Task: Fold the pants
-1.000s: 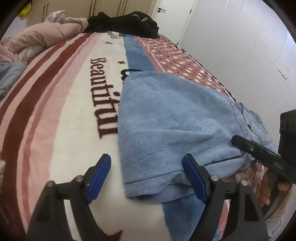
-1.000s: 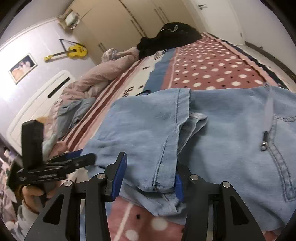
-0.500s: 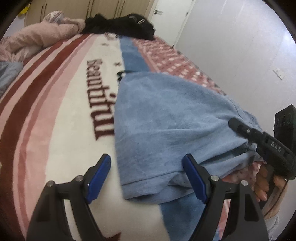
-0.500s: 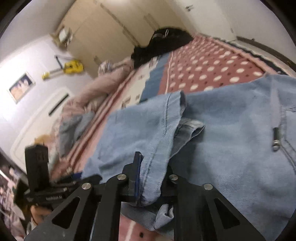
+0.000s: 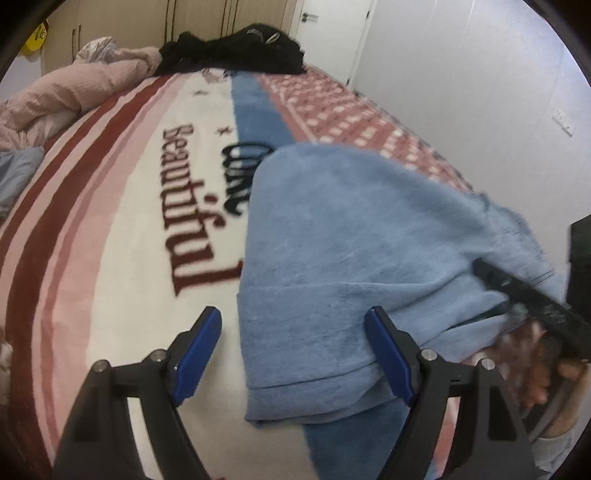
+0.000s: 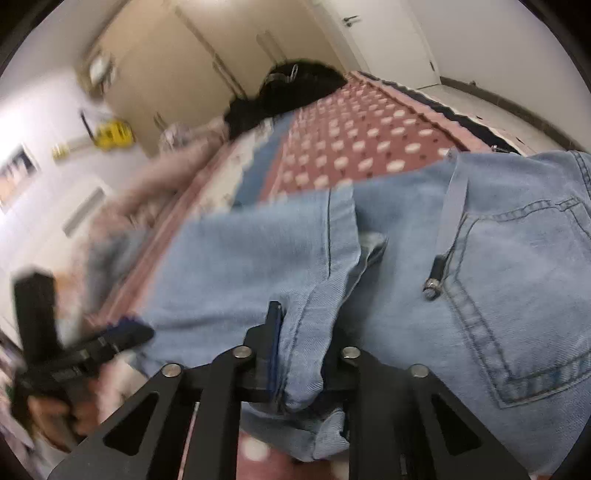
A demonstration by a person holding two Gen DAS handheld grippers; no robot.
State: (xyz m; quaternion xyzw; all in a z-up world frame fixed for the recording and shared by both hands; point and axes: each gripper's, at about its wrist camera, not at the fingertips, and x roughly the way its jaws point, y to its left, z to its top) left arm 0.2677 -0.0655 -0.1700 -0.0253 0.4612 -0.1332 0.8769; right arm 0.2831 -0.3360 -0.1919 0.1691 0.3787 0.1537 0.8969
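Light blue denim pants point(image 5: 343, 236) lie folded on the bed's printed blanket point(image 5: 122, 236). My left gripper point(image 5: 295, 350) is open, with its blue-padded fingers point(image 5: 388, 350) on either side of the hem corner nearest me, just above the blanket. My right gripper point(image 6: 301, 354) is shut on a bunched seam edge of the pants point(image 6: 258, 258) and lifts that fold. A back pocket point(image 6: 524, 280) and a drawstring tip point(image 6: 434, 277) show to the right. The right gripper appears at the pants' far edge in the left wrist view point(image 5: 517, 291).
A black garment pile point(image 5: 236, 48) and a pink quilt point(image 5: 66, 88) lie at the far end of the bed. White walls and a door point(image 5: 328, 33) stand to the right. A yellow ukulele point(image 6: 107, 133) hangs on the wall.
My right gripper closed on the seam edge of the pants and has lifted it. My left gripper stayed open and moved slightly toward the hem corner.
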